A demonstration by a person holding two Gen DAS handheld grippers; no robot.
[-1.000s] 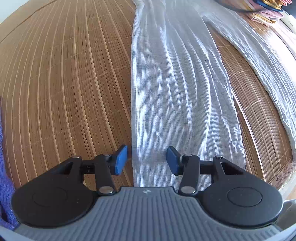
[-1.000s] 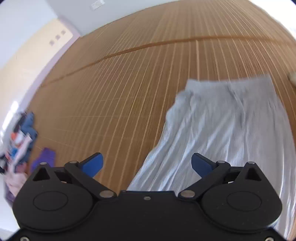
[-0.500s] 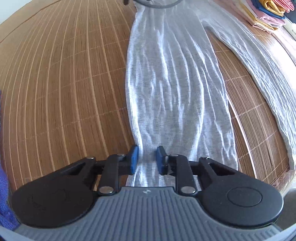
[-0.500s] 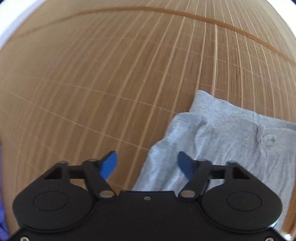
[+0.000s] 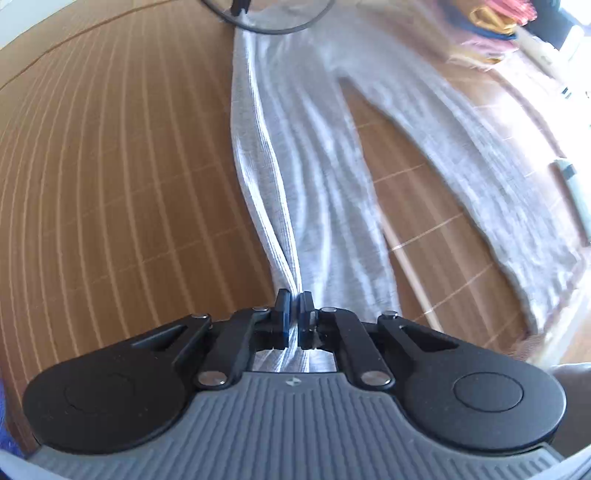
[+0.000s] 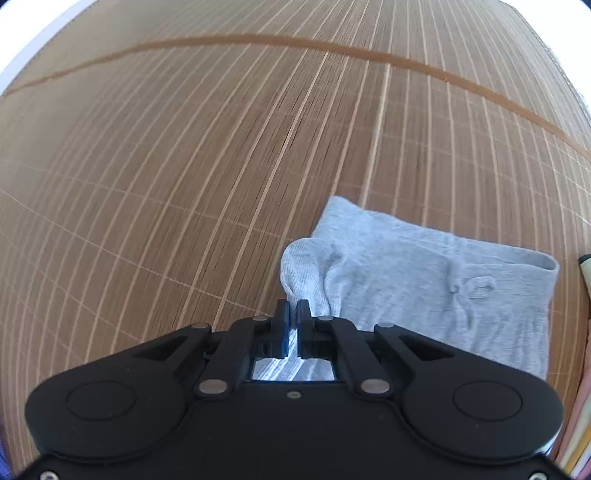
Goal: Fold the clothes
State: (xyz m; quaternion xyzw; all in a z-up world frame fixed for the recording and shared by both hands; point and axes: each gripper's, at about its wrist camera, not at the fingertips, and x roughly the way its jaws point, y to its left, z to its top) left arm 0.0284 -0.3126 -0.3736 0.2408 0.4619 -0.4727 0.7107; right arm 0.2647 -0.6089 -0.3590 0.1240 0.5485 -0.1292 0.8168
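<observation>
Light grey ribbed trousers point(image 5: 306, 177) lie spread on a bamboo mat point(image 5: 110, 177), their two legs running away from me in the left wrist view. My left gripper point(image 5: 294, 299) is shut on the hem end of the nearer leg, and the cloth bunches into a ridge at the blue pads. In the right wrist view the waistband end of the trousers point(image 6: 424, 280) shows, with a small bow on it. My right gripper point(image 6: 293, 308) is shut on the left corner of that waistband, which puckers up between the pads.
A dark cable point(image 5: 273, 26) loops across the far end of the trousers. Folded coloured clothes point(image 5: 491, 22) are stacked at the far right. A purple cloth point(image 5: 5, 421) lies at the left edge. The mat point(image 6: 184, 184) runs bare to the left.
Both grippers went from open to shut on the trousers. The left one pinched the leg hem and lifted it into a ridge. The right one moved down to the waistband corner.
</observation>
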